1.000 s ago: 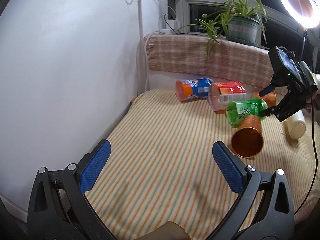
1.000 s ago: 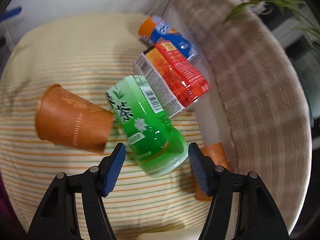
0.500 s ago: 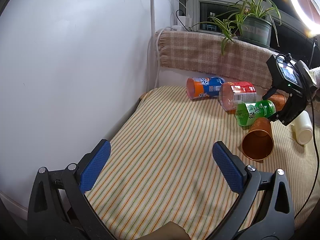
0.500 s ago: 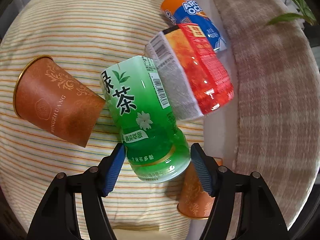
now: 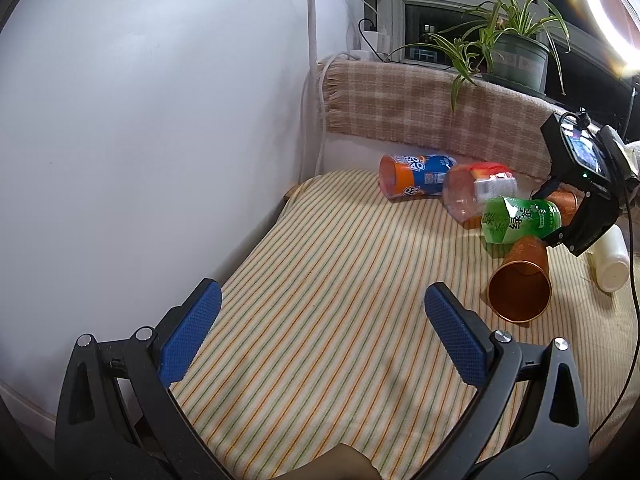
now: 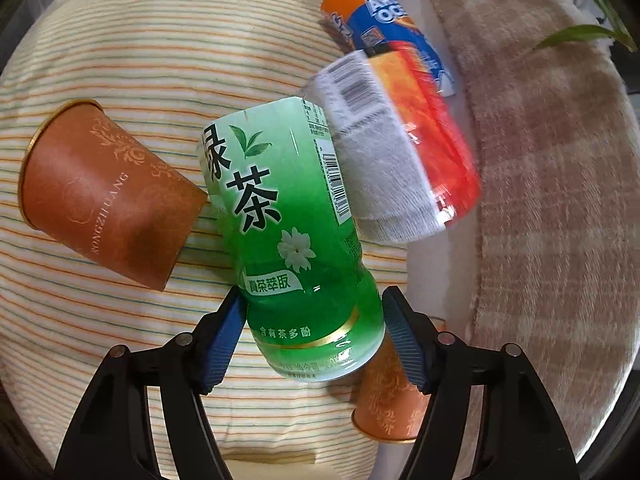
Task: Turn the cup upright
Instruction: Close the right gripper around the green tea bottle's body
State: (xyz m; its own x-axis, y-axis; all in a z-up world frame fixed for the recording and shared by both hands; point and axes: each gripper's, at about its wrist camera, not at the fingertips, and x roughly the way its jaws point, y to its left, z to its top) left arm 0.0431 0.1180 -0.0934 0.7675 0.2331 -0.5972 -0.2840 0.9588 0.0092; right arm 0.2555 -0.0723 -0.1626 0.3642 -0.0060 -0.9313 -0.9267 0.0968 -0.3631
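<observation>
Green cup (image 6: 296, 236) between right claw (image 6: 316, 336) pads, seemingly touching.

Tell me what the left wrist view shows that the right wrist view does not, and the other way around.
Only the left wrist view shows the white wall, the potted plant, the ring light, a white bottle lying down, and the open left gripper over bare cloth.

Only the right wrist view shows the right gripper's fingers on either side of the green tea cup, and the barcodes.

Both show the green tea cup, two brown paper cups lying down, the red cup, the orange-blue cup and the striped cloth.
</observation>
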